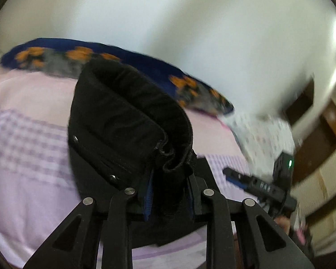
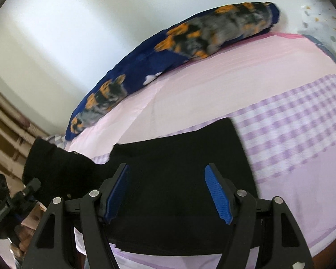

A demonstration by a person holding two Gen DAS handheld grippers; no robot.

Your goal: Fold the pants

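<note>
Black pants [image 2: 179,157] lie on a pink and lilac checked bed sheet [image 2: 291,134]. My left gripper [image 1: 170,179] is shut on the pants' waistband end [image 1: 127,116], which is lifted and curls up in front of its camera. My right gripper [image 2: 168,188] is open, its blue pads [image 2: 217,192] hovering just above the flat black fabric and holding nothing. The right gripper also shows at the right of the left wrist view [image 1: 257,183], and the left gripper at the left edge of the right wrist view [image 2: 9,204].
A rolled navy blanket with orange and grey print [image 2: 168,51] lies along the white wall [image 2: 78,22] at the far side of the bed. A white patterned pillow [image 1: 262,139] sits at the bed's end. Wooden furniture [image 1: 320,139] stands beyond it.
</note>
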